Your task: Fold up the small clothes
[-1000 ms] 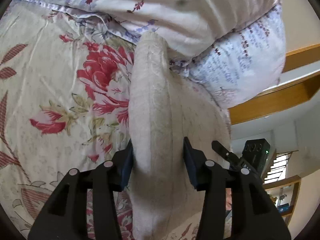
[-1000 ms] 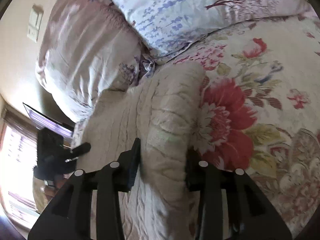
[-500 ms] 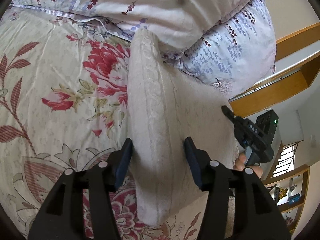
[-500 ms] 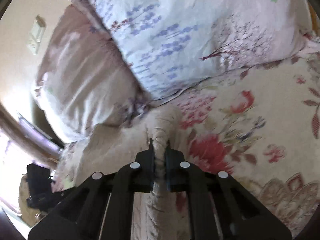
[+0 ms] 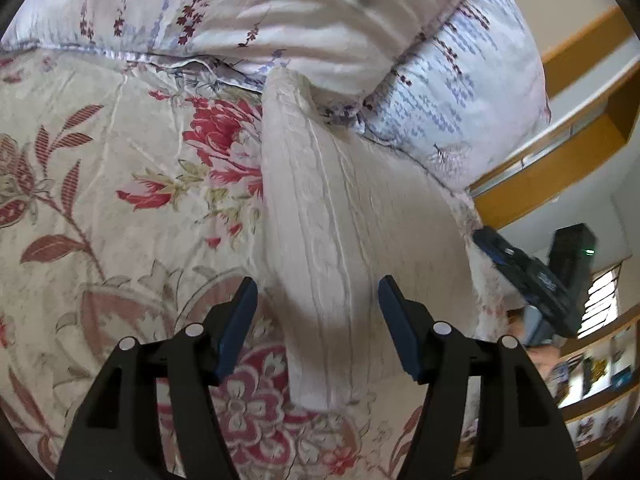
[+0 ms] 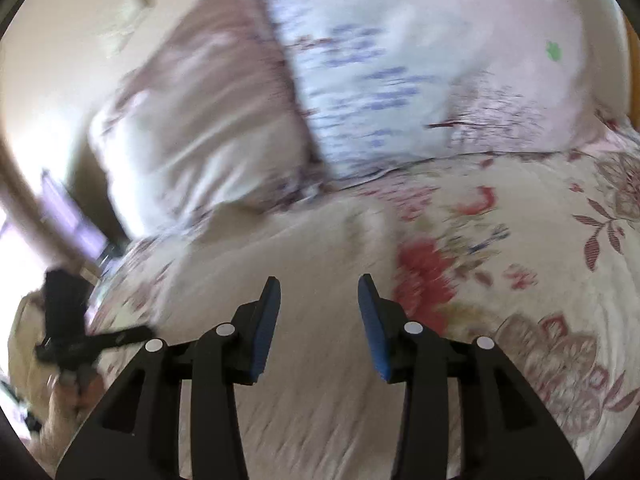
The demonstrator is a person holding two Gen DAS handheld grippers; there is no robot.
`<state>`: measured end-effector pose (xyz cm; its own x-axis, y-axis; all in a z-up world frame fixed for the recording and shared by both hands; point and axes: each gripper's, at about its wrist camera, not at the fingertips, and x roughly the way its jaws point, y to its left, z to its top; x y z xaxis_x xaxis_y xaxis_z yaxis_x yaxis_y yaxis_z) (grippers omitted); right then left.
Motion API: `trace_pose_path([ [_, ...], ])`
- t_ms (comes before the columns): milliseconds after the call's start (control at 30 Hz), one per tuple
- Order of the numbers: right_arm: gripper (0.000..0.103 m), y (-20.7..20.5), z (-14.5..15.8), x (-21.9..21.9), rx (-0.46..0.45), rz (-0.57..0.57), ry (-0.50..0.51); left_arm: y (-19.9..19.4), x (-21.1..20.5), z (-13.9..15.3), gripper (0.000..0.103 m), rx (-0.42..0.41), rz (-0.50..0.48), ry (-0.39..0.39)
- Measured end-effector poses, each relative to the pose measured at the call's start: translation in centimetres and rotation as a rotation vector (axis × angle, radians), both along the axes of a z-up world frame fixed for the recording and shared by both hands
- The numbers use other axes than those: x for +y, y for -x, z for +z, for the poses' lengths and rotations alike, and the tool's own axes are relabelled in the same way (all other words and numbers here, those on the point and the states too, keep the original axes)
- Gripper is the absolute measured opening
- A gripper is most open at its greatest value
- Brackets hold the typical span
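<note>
The left gripper (image 5: 318, 296) has just been opening; its jaws stand apart, a raised fold of the cream garment (image 5: 320, 216) between them, untouched. The right gripper (image 6: 319, 304), also just opened, hovers above the garment on the floral bedspread (image 5: 100, 168). Pillows (image 5: 280, 20) lie at twelve o'clock. No writing is legible.

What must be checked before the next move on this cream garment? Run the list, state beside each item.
1. Left gripper released: ok; the jaws have just been opening and stand clear of the fold.
2. Right gripper released: ok; the jaws have just opened, nothing between them.
3. Cream garment lying on the floral bedspread: ok.
4. Folded edge lying flat: not ok; it stands up as a ridge.
5. Far end clear of the pillows: not ok; it touches them.
6. Right-side edges aligned: cannot tell; blurred.
</note>
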<state>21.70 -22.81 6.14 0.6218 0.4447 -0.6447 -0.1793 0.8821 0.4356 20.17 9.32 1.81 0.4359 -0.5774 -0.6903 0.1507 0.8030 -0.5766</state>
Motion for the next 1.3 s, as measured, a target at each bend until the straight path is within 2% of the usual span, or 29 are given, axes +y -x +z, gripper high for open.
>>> trace_pose_path([
  [133,0.052,1.3,-1.0,1.8,0.042,0.077,0.071,0.7,-1.1,-0.2,0.063,-0.024,-0.007,-0.111],
  [233,0.054,0.6,-3.4,2.7,0.108,0.039,0.163,0.5,-1.9,-0.6,0.067,-0.034,0.010,-0.182],
  [300,0.055,0.8,-3.6,3.1,0.082,0.018,0.189,0.5,-2.3,-0.8,0.068,-0.048,0.019,-0.216],
  [400,0.057,1.9,-2.2,3.7,0.039,-0.014,0.242,1.3,-2.5,-0.1,0.069,-0.091,0.026,-0.246],
  [433,0.065,2.2,-1.9,3.8,0.022,-0.026,0.249,1.9,-2.4,0.3,0.069,-0.121,0.030,-0.262],
  [467,0.079,2.9,-1.3,3.7,-0.010,-0.051,0.261,2.5,-2.4,0.6,0.072,-0.145,0.036,-0.278],
  [500,0.084,3.5,-0.9,3.5,-0.034,-0.067,0.267,2.9,-2.3,0.9,0.077,-0.166,0.043,-0.293],
  [633,0.097,5.7,0.2,2.9,-0.107,-0.126,0.293,4.7,-1.7,1.5,0.085,-0.227,0.078,-0.318],
  [700,0.098,6.7,0.4,2.8,-0.126,-0.156,0.312,5.4,-1.4,1.5,0.092,-0.238,0.096,-0.325],
  [767,0.102,7.1,0.4,2.8,-0.132,-0.180,0.333,6.1,-1.3,1.6,0.094,-0.250,0.107,-0.328],
  [867,0.102,8.2,0.3,2.7,-0.155,-0.216,0.338,7.1,-1.5,1.6,0.099,-0.267,0.119,-0.347],
  [1067,0.102,9.2,-1.7,3.1,-0.038,-0.182,0.236,8.4,-3.4,1.0,0.101,-0.267,0.100,-0.440],
  [1167,0.102,9.5,-2.5,3.9,-0.011,-0.165,0.234,8.9,-4.6,0.7,0.101,-0.268,0.087,-0.496],
  [1300,0.102,9.7,-3.2,5.3,0.006,-0.148,0.281,9.0,-5.7,-0.1,0.101,-0.240,0.074,-0.539],
])
